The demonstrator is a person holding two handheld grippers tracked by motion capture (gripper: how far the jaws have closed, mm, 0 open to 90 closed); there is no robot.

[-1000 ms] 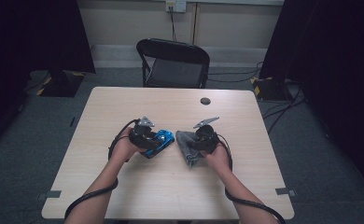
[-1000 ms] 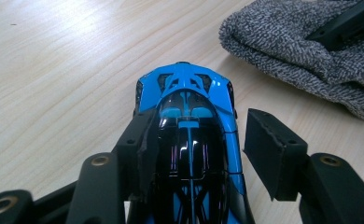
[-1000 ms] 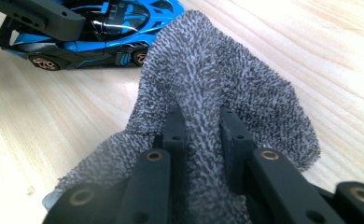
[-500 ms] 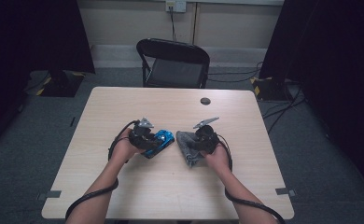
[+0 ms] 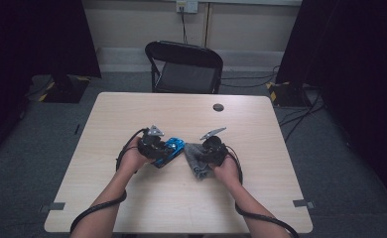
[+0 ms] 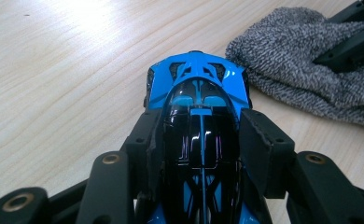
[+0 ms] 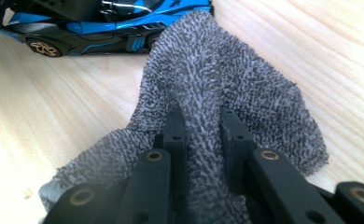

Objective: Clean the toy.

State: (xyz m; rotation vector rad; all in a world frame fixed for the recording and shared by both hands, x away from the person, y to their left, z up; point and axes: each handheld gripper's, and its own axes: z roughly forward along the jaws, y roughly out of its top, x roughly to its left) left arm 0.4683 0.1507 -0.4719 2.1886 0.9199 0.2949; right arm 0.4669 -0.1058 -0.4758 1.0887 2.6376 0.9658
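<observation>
**Toy car and cloth, both clamped**

Nearest: left gripper [image 6: 201, 140] pinching glossy blue-and-black toy sports car [image 6: 196, 88]; right gripper [image 7: 202, 130] pinching ridge of grey knitted cloth [image 7: 227, 79]. Both resting mid pale wooden table [image 5: 132, 109], touching. Beyond: black folding chair [image 5: 184, 67].

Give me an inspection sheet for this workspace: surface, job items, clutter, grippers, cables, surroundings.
Surface: light wood table, bare at the edges.
Job's things: blue toy car and grey cloth, touching.
Clutter: small dark disc near the far edge.
Grippers: left gripper shut on the car; right gripper pinches a cloth fold.
Cables: one trails from each gripper off the near edge.
Surroundings: black folding chair, grey carpet, dark curtains.
</observation>
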